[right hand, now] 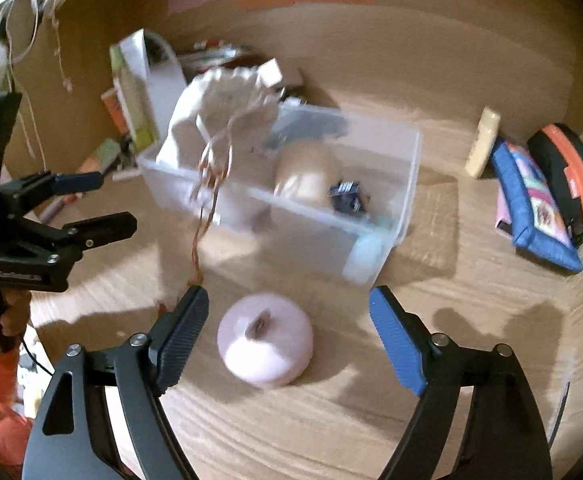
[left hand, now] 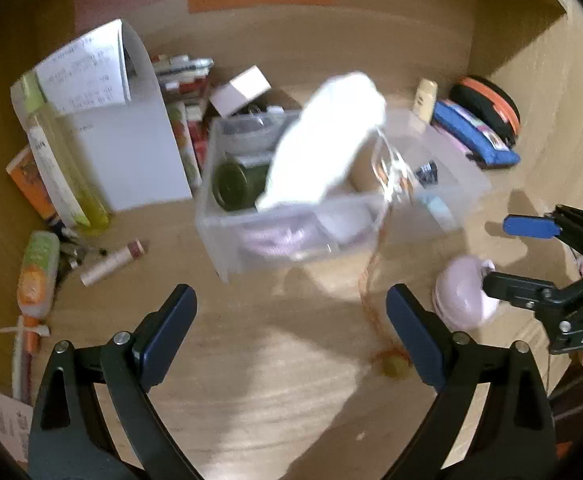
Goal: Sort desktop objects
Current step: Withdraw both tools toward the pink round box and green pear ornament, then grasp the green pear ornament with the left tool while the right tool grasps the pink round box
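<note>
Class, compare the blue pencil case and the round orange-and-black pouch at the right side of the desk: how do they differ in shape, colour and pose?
Shape: the blue pencil case is long and rectangular; the round pouch is disc-like.
Colour: the pencil case is blue with a colourful printed panel; the pouch is black with an orange band.
Pose: the pencil case leans on its long edge against the pouch; the pouch stands on its rim, behind.
Shared: both are soft cases outside the clear bin.

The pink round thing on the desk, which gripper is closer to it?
Right. The right gripper stands open with the pink round thing lying on the desk between its fingers, untouched. The left gripper is open off to the side, with bare desk between its fingers.
</note>
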Action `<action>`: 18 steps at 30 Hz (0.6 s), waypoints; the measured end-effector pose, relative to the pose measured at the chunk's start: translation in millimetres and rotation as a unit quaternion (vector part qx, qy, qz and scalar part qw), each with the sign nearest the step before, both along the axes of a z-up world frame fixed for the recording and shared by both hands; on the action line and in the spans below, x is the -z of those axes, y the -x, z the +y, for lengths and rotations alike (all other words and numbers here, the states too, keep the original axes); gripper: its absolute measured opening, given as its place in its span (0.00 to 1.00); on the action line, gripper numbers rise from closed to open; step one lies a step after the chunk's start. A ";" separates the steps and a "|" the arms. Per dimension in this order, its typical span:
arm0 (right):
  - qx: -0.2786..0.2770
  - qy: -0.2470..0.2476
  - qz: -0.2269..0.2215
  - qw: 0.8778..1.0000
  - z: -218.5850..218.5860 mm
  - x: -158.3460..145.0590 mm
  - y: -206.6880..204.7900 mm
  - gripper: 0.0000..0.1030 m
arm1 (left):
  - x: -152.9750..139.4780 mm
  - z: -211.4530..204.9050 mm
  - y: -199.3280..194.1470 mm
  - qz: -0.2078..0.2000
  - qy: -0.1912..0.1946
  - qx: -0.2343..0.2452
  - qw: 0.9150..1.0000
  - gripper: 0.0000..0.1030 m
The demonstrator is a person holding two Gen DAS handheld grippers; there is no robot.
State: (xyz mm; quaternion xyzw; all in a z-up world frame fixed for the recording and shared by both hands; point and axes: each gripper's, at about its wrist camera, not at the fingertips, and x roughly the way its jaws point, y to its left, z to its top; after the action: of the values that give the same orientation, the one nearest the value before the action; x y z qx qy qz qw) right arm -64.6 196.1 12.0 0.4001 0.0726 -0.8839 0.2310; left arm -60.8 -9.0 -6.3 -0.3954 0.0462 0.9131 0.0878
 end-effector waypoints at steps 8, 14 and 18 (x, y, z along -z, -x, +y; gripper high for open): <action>-0.008 -0.004 -0.040 0.999 -7.4 26.2 1.4 0.78 | 21.9 23.9 -17.7 -0.023 -0.007 0.045 0.999 0.94; -0.011 -0.025 -0.045 0.999 -18.0 40.5 4.6 0.74 | 36.0 47.5 -22.0 -0.034 0.021 0.076 0.996 0.94; -0.014 -0.018 -0.054 0.998 -13.4 43.8 7.9 0.59 | 40.3 55.5 -20.2 -0.035 0.037 0.090 0.995 0.77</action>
State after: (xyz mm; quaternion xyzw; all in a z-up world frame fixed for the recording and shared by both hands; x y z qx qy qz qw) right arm -72.5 182.8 -31.7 0.4508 0.0814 -0.8561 0.2393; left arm -40.5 46.5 -46.6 -0.4245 0.1123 0.8847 0.1569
